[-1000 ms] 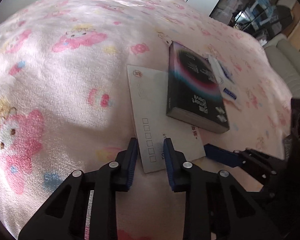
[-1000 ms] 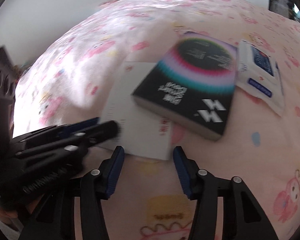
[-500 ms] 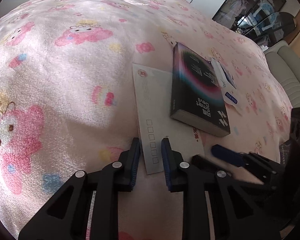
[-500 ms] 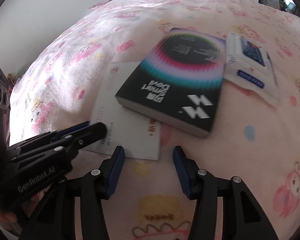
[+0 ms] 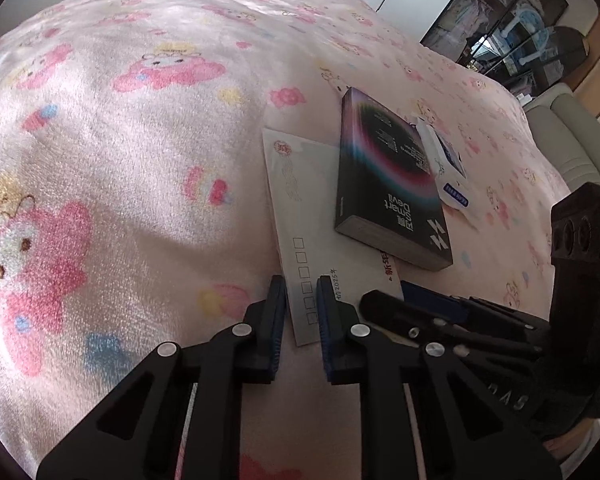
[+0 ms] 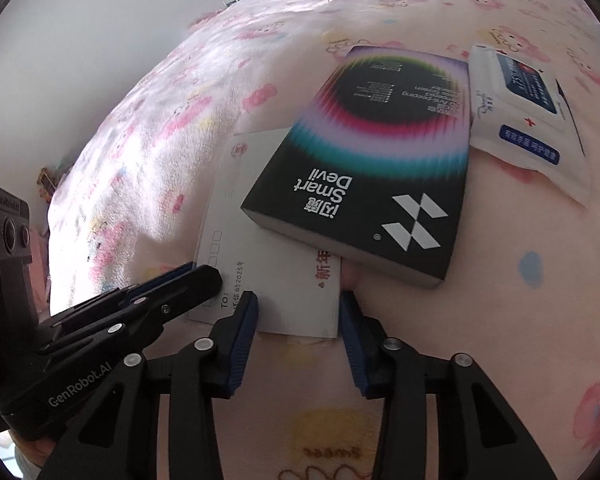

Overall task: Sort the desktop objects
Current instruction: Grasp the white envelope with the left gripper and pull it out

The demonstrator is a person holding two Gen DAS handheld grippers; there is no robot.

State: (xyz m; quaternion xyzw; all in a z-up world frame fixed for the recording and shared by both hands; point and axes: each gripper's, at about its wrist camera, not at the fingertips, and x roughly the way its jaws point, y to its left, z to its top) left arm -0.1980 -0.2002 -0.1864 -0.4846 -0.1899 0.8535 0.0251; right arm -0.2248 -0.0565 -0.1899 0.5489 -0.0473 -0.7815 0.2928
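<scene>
A white envelope (image 5: 312, 216) lies flat on the pink blanket, also in the right wrist view (image 6: 256, 256). A black book (image 5: 388, 184) with a coloured ring on its cover rests on the envelope's far right part; it also shows in the right wrist view (image 6: 376, 160). A white wet-wipe pack (image 6: 528, 108) lies beside the book, also in the left wrist view (image 5: 444, 160). My left gripper (image 5: 301, 300) is narrowly open over the envelope's near left corner. My right gripper (image 6: 298, 308) is open over the envelope's near right corner.
The pink cartoon-print blanket (image 5: 120, 140) covers the whole surface. A grey sofa (image 5: 572, 144) and dark shelves (image 5: 512, 24) stand beyond its far right edge. A white wall (image 6: 80, 40) lies to the left in the right wrist view.
My left gripper's jaws have narrowed around the envelope's near left corner. My right gripper has moved forward until its fingers straddle the envelope's near right corner. Envelope, book and pack have not moved.
</scene>
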